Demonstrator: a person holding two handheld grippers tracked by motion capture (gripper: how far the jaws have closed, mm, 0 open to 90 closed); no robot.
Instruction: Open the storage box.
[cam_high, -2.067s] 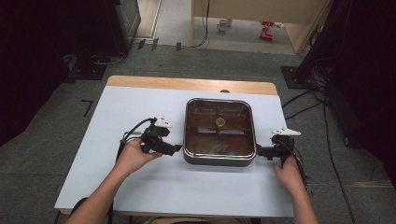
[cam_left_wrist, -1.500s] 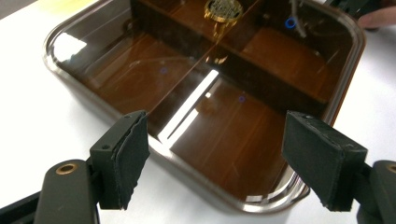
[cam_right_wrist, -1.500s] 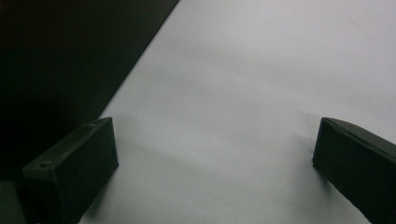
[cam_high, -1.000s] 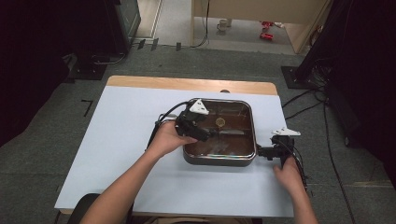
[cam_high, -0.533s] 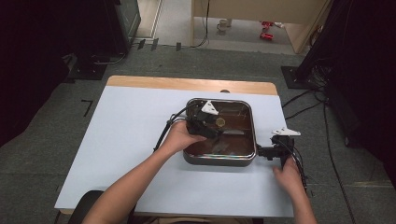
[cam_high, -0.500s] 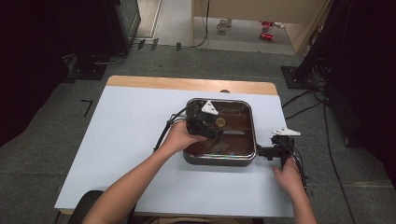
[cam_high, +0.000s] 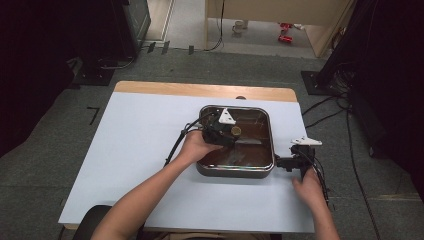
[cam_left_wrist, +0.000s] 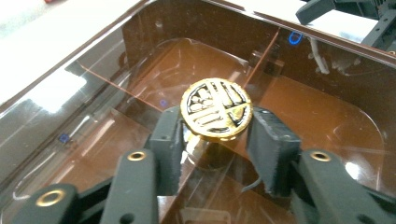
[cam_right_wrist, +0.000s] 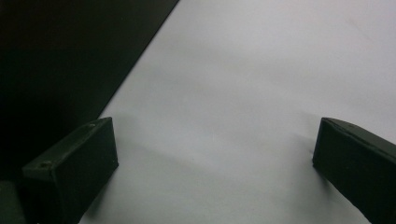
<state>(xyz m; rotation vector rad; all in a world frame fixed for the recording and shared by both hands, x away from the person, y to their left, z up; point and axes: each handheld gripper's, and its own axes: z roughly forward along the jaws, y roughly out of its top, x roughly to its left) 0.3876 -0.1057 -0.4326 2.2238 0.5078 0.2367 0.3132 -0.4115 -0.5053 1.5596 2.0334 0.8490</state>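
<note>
A square brown pan (cam_high: 235, 170) with a see-through lid (cam_left_wrist: 116, 70) sits on the pale table (cam_high: 140, 150), a little toward 3 o'clock from the middle. In the middle of the lid is a round gold knob (cam_left_wrist: 216, 108).

The left gripper (cam_high: 226, 134) is over the pan, reaching in from 9 o'clock. Its jaws have just been closing, and now they squeeze the gold knob from both sides. In the left gripper view the pads touch the knob at its 8 o'clock and 3 o'clock edges. The bottom part of the knob is hidden behind the pads. The glass shines a lot, so it is hard to tell what is inside the pan.

The right gripper (cam_high: 296, 161) rests on the table just beside the pan, at the pan's 3 o'clock side. Its jaws stand wide apart with nothing between them. In the right gripper view a dark shape (cam_right_wrist: 56, 51) at 10 o'clock is too dark to make out.
</note>
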